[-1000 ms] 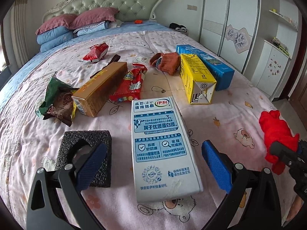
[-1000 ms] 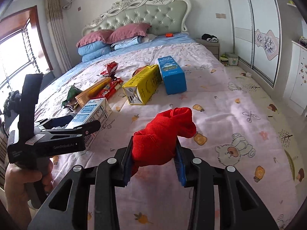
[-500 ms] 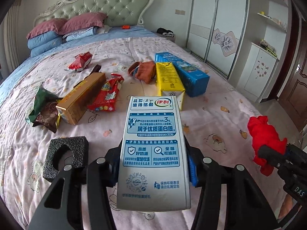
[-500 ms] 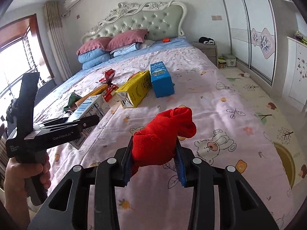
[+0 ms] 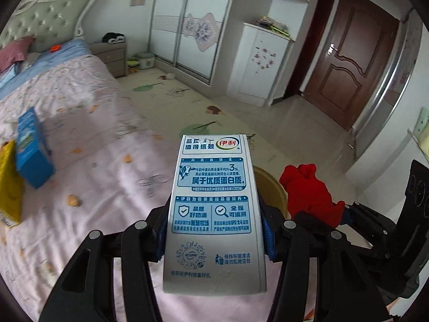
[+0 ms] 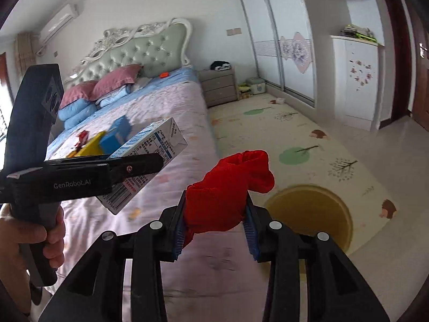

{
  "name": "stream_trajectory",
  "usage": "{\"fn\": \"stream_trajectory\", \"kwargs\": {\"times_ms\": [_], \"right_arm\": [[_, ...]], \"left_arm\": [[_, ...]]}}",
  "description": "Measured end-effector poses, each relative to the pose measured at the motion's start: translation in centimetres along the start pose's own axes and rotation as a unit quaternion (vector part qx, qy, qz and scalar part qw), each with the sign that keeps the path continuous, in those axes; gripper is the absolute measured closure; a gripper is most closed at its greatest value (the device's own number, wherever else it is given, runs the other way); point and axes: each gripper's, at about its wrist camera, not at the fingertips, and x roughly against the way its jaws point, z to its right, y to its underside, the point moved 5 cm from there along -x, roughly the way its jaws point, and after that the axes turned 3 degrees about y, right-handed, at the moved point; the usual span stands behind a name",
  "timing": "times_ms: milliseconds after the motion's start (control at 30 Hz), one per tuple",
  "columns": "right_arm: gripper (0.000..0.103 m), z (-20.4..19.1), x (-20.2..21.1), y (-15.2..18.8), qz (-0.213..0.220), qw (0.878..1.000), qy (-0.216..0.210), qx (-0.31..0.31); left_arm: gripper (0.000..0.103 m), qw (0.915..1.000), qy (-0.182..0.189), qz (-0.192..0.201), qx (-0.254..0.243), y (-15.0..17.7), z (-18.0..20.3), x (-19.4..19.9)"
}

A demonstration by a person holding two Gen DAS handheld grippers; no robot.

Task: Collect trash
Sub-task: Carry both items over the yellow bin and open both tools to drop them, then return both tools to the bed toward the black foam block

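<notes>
My left gripper is shut on a white and blue milk carton and holds it in the air over the bed's right edge. It also shows in the right wrist view. My right gripper is shut on a crumpled red cloth, which also shows in the left wrist view. A yellow round bin stands on the floor just right of the bed, below and ahead of both grippers. In the left wrist view its rim peeks out behind the carton.
A blue box and a yellow carton lie on the pink bed. A nightstand, wardrobe doors and a brown door line the room. A patterned play mat covers the floor.
Both grippers have swung right, away from the trash on the bed toward the floor side. The carton is lifted off the bed. The yellow bin has come into view.
</notes>
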Motion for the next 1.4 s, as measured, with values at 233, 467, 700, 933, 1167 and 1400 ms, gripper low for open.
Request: {"fn": "stream_trajectory", "kwargs": {"times_ms": [233,467,700,933,1167,1400], "right_arm": [[0.066,12.5,-1.4,1.7,-0.057,0.995,0.058,-0.067],[0.066,15.6,-6.0,4.0,-0.107,0.989,0.060,-0.080],[0.062,17.0,-11.2,4.5,-0.131,0.985,0.046,-0.099],[0.039,17.4,-11.2,4.0,-0.113,0.985,0.078,-0.102],[0.042,15.4,-7.4,2.9,-0.061,0.991,0.055,-0.105],[0.042,8.3,-2.3,0.1,0.012,0.998,0.019,-0.060]], "left_arm": [[0.050,0.9921,0.069,-0.105,-0.002,-2.8,7.9,-13.1],[0.050,0.9827,0.037,-0.180,0.021,-2.7,8.6,-21.1],[0.041,0.9750,0.001,-0.217,0.047,-3.3,6.9,-24.5],[0.007,0.9796,0.006,-0.192,0.058,-4.3,5.6,-23.3],[0.006,0.9958,-0.001,-0.087,0.026,-5.0,5.5,-15.6],[0.005,0.9965,-0.074,0.039,0.012,-3.8,1.0,-2.8]]}}
